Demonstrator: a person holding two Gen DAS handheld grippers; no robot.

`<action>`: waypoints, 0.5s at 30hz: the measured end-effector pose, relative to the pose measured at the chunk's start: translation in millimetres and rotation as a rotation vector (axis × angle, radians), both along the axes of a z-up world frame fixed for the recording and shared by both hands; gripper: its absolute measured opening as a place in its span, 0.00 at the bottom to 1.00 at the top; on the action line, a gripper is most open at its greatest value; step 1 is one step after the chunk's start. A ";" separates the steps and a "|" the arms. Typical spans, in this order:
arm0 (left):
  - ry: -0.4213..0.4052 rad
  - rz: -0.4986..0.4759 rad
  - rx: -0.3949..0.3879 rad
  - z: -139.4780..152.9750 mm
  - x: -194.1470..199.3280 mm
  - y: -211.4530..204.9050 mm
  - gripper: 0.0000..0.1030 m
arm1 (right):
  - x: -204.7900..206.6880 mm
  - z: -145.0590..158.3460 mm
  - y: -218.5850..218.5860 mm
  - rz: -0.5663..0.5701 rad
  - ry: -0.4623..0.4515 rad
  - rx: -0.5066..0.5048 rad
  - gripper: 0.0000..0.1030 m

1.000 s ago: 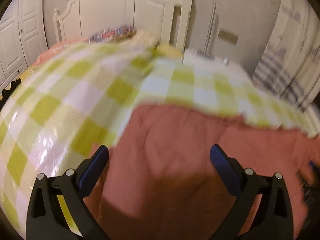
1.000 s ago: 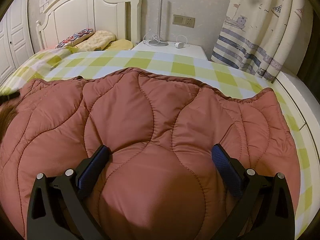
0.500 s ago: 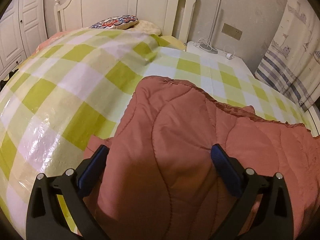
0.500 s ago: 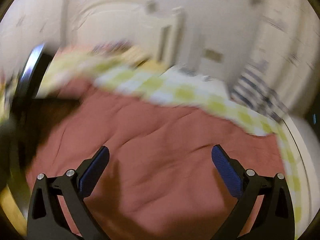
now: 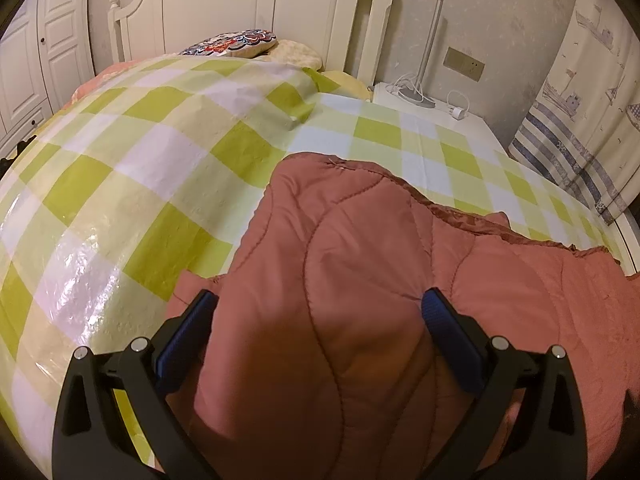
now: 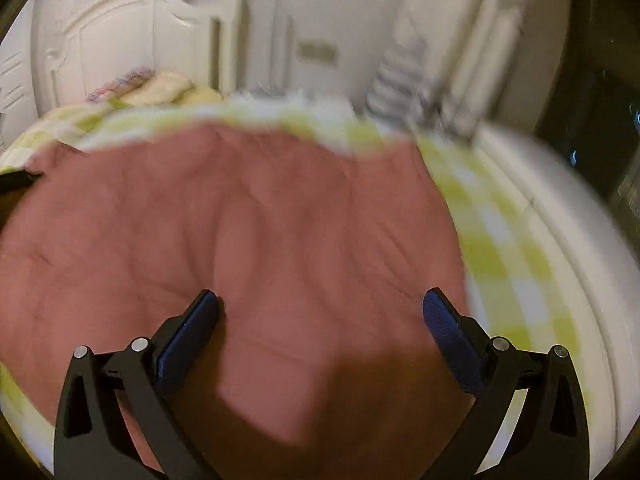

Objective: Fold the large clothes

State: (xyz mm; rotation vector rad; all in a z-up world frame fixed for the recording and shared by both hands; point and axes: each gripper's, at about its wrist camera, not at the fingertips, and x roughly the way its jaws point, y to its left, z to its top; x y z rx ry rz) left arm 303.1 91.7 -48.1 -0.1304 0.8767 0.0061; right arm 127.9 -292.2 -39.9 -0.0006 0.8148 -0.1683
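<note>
One quilted, rust-red coat (image 5: 360,280) lies on a bed whose cover (image 5: 120,168) is a glossy, crinkled check of lime green and white. Two grippers work over it, each with black arms and blue ribbed pads. The left gripper (image 5: 320,320) stands spread wide, a puffy folded section of the coat bulging up between its pads; whether the pads touch the fabric cannot be told. The right gripper (image 6: 320,312) is likewise spread wide above the coat's flat expanse, pinching nothing.

The left view is sharp and shows wavy stitched seams, a frilled hem, two pillows (image 5: 256,44) against a white panelled headboard (image 5: 248,4), one nightstand (image 5: 436,112) with a lamp pole and coiled cable, a wall switch plate (image 5: 464,65) and a curtain (image 5: 580,112) printed with boats and stripes. The right view is motion-blurred, its seams only faint; it alone shows the bed's white edge (image 6: 568,248) and a dark area beyond.
</note>
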 end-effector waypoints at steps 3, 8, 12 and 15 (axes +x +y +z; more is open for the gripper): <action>0.000 0.000 0.004 0.2 -0.6 -0.5 0.98 | -7.0 -8.2 -9.5 0.025 -0.027 0.070 0.95; 0.036 0.001 0.008 0.8 5.1 -1.2 0.98 | -5.2 -9.3 4.7 0.018 0.004 0.020 0.96; -0.034 -0.020 -0.045 37.0 -12.7 -15.5 0.92 | -3.4 -11.4 -5.7 0.021 0.006 0.043 0.96; -0.129 -0.133 -0.056 69.5 -36.1 -58.8 0.96 | -0.6 -13.5 -7.5 0.021 0.005 0.037 0.96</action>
